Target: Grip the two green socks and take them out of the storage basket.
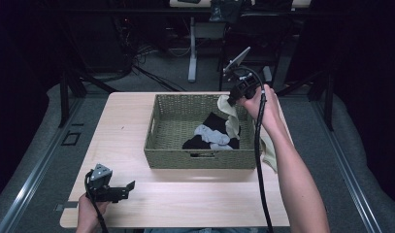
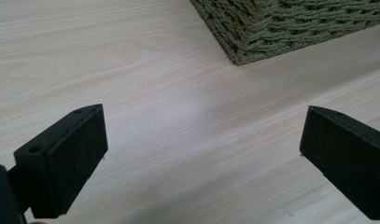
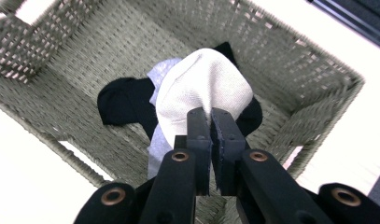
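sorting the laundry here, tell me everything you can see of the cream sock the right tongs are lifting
The cream sock is a pale, soft knit, hanging limp from the right tongs, whose jaws are shut on its top edge. It dangles over the right part of the woven basket, its lower end reaching the dark and grey socks lying inside.

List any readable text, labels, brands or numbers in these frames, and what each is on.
None can be read.
The green woven wicker basket, the cream-white cloth pinched in the right gripper, the black and grey garments, the light wooden table and the open left gripper carry no visible lettering.
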`<state>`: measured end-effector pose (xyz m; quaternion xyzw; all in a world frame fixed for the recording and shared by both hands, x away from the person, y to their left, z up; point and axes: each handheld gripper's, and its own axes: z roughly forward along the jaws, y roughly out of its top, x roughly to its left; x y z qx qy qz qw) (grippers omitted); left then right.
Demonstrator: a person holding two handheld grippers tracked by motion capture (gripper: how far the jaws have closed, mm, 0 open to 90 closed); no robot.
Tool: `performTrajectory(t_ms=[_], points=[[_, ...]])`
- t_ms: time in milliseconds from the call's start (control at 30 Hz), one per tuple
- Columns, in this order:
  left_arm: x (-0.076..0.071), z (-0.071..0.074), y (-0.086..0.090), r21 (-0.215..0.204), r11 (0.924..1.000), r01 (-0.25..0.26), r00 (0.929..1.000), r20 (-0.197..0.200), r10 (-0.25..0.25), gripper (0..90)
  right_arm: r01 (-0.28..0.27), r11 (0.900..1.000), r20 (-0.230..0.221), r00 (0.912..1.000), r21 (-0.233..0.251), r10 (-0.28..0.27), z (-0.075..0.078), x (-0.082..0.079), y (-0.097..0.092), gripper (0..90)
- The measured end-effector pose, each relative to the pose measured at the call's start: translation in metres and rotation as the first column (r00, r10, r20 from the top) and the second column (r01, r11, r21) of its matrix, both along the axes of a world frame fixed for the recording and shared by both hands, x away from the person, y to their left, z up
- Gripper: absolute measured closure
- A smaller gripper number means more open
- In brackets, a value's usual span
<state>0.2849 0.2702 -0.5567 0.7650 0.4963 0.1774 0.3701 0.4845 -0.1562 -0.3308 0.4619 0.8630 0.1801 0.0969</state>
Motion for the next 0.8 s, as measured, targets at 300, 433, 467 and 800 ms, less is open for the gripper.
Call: performTrajectory(t_ms=[300,433,467,800], points=[[0.000,0.000,0.000,0.001,1.0000,0.000,1.0000,-0.001,0.000,0.9,0.000,0.9999,0.047,0.9989,-0.015,0.000,0.032,-0.005,0.000,87.5],[0.000,0.000,0.000,0.001,1.0000,0.000,1.0000,-0.001,0.000,0.9,0.007,0.9999,0.077,0.9970,-0.010,-0.006,0.045,-0.009,-0.004,87.5],[0.000,0.000,0.000,0.000,1.0000,0.000,1.0000,-0.001,0.000,0.9,0.013,0.9999,0.080,0.9967,-0.009,-0.012,0.049,-0.010,-0.006,87.5],[0.000,0.000,-0.001,0.004,1.0000,0.002,1.0000,0.000,-0.002,0.9,0.081,0.9967,0.137,0.9873,0.001,-0.081,0.074,-0.025,-0.042,87.5]])
